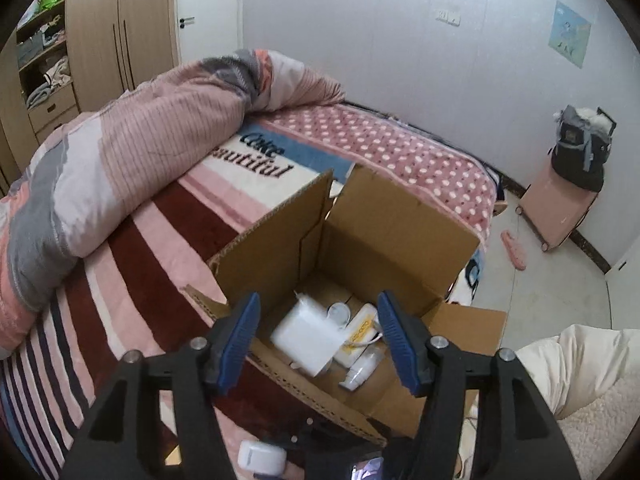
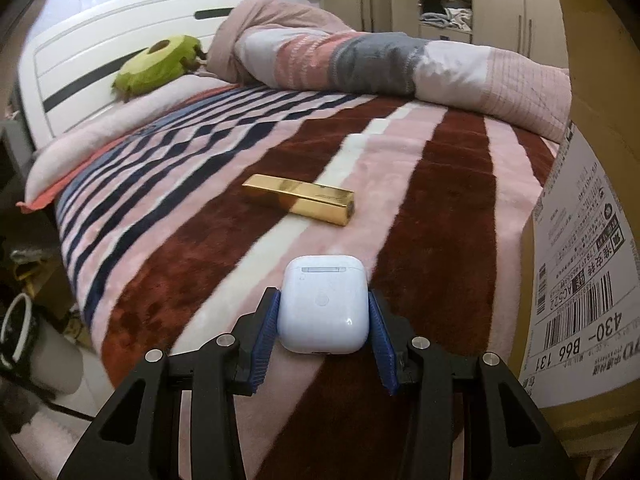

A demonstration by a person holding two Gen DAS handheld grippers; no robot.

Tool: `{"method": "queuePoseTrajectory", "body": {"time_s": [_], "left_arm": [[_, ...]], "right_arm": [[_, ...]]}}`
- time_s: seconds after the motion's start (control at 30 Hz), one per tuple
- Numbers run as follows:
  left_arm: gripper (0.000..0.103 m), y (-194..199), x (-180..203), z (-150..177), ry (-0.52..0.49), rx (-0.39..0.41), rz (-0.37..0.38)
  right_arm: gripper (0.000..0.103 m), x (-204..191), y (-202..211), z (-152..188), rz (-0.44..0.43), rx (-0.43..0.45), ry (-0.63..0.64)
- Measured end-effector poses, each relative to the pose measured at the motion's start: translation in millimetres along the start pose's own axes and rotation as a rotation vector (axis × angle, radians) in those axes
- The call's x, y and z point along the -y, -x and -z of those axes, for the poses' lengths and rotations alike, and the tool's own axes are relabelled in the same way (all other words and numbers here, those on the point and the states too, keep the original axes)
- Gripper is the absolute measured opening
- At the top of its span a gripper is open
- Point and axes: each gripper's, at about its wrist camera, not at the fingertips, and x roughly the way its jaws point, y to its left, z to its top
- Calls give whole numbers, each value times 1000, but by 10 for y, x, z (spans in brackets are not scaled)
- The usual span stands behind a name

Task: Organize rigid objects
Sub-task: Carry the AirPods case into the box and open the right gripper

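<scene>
On the striped bed blanket, my right gripper is pinching the white earbud case between half-closed jaws; I'm lifting straight toward the cardboard box, left gripper empty, half-open above it.

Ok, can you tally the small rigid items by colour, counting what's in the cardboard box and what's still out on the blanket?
White, in the cardboard box: 4 (block, round cap, carton with yellow print, small bottle)
White, outside the box: 1 (earbud case)
Gold, outside the box: 1 (bar-shaped box)
Total: 6
</scene>
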Motion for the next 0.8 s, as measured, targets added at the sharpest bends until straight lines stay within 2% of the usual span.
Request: {"method": "queuePoseTrajectory", "body": {"time_s": [0.1, 0.17, 0.23, 0.4, 0.53, 0.57, 0.67, 0.73, 0.8], "left_arm": [[71, 237, -50, 34, 25, 54, -35], [73, 431, -144, 105, 49, 87, -62], [76, 684, -261, 254, 75, 118, -120], [78, 1095, -572, 661, 146, 149, -239], [78, 1220, -784, 992, 209, 154, -262], [78, 1217, -811, 1065, 221, 152, -263], [78, 1148, -902, 1262, 256, 140, -254], [78, 1091, -952, 1364, 274, 134, -246], [78, 994, -977, 1405, 289, 128, -238]], "right_arm": [[39, -71, 78, -25, -30, 8, 14], [39, -131, 197, -67, -58, 30, 24], [39, -223, 395, -148, -99, 61, 43], [39, -269, 971, -442, -209, 122, 20], [39, -108, 1453, -657, -206, 173, -27], [39, -14, 1604, -711, -201, 191, -47], [39, 261, 1896, -830, -94, 218, -78], [39, 509, 1975, -892, 29, 198, -104], [40, 739, 1958, -934, 99, 154, -141]]}}
